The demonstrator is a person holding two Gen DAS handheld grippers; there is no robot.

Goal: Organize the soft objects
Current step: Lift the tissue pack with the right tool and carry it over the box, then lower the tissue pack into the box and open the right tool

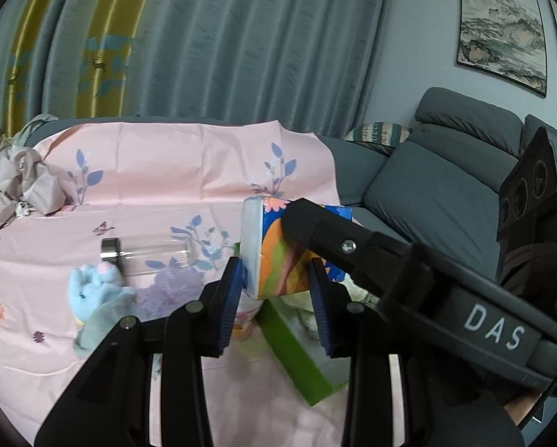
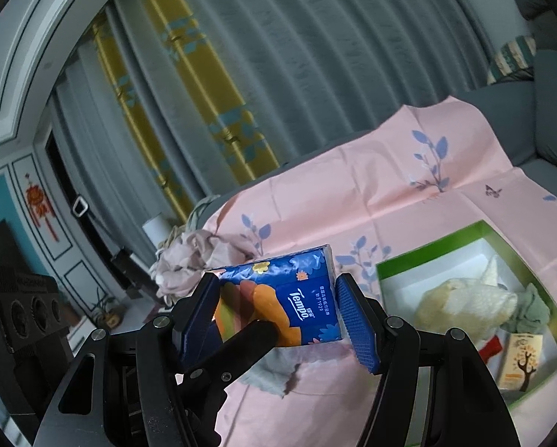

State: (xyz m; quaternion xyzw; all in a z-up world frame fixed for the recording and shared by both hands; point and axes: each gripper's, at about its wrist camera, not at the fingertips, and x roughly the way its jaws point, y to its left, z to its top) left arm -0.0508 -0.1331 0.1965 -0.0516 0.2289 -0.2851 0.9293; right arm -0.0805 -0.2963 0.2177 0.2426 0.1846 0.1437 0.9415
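A blue and orange Tempo tissue pack point(image 2: 301, 298) hangs in the air above the pink sheet, and both grippers hold it. My right gripper point(image 2: 278, 283) is shut on its two narrow ends with the blue pads. My left gripper point(image 1: 274, 266) is shut on the pack point(image 1: 278, 246) across its thin side. One black finger point(image 2: 248, 339) of the left gripper lies over the pack's printed face. The right gripper's finger point(image 1: 353, 238) crosses the left wrist view from the right. A green box point(image 2: 390, 264) lies open just to the right of the pack.
In the green box point(image 1: 297, 354) lie a cream plush point(image 2: 461, 301), a grey-green cloth point(image 2: 532, 313) and a small tissue packet point(image 2: 521, 361). A blue plush point(image 1: 96, 290), a glass bottle point(image 1: 148, 255) and a purple fluffy piece point(image 1: 178, 287) lie on the pink sheet point(image 1: 166, 171). Crumpled beige cloth point(image 1: 17, 186) sits far left, grey sofa cushions point(image 1: 427, 186) at the right.
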